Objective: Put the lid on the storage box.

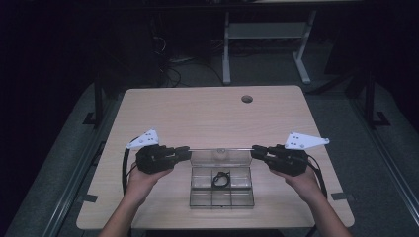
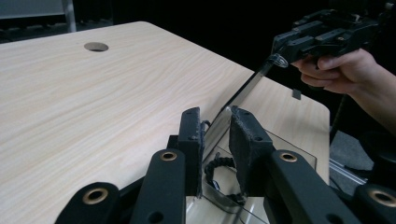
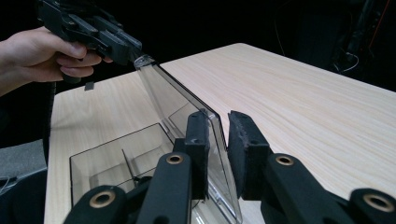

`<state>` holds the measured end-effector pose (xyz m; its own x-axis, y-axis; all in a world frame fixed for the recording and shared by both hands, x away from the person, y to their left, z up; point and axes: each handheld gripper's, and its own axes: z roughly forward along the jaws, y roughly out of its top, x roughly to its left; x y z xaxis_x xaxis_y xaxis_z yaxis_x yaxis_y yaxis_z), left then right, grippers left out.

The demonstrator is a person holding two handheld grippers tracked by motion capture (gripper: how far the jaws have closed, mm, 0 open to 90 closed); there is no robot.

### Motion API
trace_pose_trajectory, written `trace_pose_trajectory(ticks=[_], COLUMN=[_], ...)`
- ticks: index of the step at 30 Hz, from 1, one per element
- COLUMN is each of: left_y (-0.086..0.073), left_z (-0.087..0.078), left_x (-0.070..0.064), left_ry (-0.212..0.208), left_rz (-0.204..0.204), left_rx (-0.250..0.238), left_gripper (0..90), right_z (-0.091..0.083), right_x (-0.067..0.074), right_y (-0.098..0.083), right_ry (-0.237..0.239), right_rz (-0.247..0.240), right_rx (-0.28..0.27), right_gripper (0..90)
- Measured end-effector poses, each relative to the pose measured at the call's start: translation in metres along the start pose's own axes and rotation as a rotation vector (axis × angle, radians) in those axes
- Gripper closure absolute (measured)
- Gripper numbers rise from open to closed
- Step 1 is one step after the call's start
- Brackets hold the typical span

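Both sets of jaws stand a little way apart, with the edge of a clear lid (image 1: 221,157) between them. No earlier look is at hand, so whether the pads press on the lid must be read from the close views. In the left gripper view, the left gripper (image 2: 215,135) has a gap between its pads and the thin lid edge, so it seems to let go, not pinch. In the right gripper view, the right gripper (image 3: 218,140) looks the same: the lid leans close against one pad, and the other pad stands off it.

Under both grippers lies the wooden table (image 1: 207,113), big and pale, with a round hole (image 1: 247,98) far beyond the jaws.

Next in size is the clear plastic box (image 1: 222,192), just below and between the two grippers. It has small rooms inside. Its lid stands up on the far side of the box, tilted back a bit. One gripper is at each end of the lid's top edge, likely so the lid rises evenly and does not twist.

Each hand wraps around its gripper from behind: the left hand (image 1: 143,180) and the right hand (image 1: 299,178).

Smallest is a black cord loop (image 1: 221,178), lying in a middle room of the box, below the jaws. With the lid up, it can be reached.
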<state>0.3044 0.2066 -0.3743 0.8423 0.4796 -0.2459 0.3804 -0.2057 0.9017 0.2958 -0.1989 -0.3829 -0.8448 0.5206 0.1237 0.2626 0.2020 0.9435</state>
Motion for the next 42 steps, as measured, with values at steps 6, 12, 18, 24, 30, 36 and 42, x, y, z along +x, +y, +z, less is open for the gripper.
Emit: trace_pose_trajectory(ticks=[6, 12, 18, 24, 30, 36, 42], left_y=[-0.005, -0.014, -0.016, -0.016, -0.016, -0.018, -0.019], left_z=[-0.013, -0.020, -0.012, -0.007, -0.006, -0.009, -0.010], left_x=[-0.006, -0.011, -0.010, -0.013, -0.013, -0.013, -0.014], left_ry=[0.012, -0.010, -0.041, -0.043, -0.047, -0.051, -0.056], left_rz=[-0.003, -0.003, -0.012, -0.007, -0.005, -0.004, -0.001], left_rx=[0.003, 0.010, 0.016, 0.004, 0.003, 0.000, -0.002], left_gripper=[71.8, 85.8, 89.8, 89.9, 89.9, 89.9, 90.0], right_z=[-0.001, -0.002, -0.003, -0.005, -0.009, -0.018, -0.020], right_x=[0.001, 0.004, 0.005, 0.006, 0.008, 0.007, 0.010], right_y=[-0.001, -0.003, -0.003, -0.005, -0.009, -0.015, -0.019], right_ry=[0.006, 0.009, 0.007, 0.015, 0.031, 0.014, 0.038], right_rz=[0.006, 0.002, -0.001, -0.001, 0.012, 0.078, 0.128], right_rx=[-0.002, 0.004, 0.006, 0.009, 0.022, 0.052, 0.107], right_gripper=[76.3, 75.7, 75.7, 75.2, 74.0, 73.2, 89.6])
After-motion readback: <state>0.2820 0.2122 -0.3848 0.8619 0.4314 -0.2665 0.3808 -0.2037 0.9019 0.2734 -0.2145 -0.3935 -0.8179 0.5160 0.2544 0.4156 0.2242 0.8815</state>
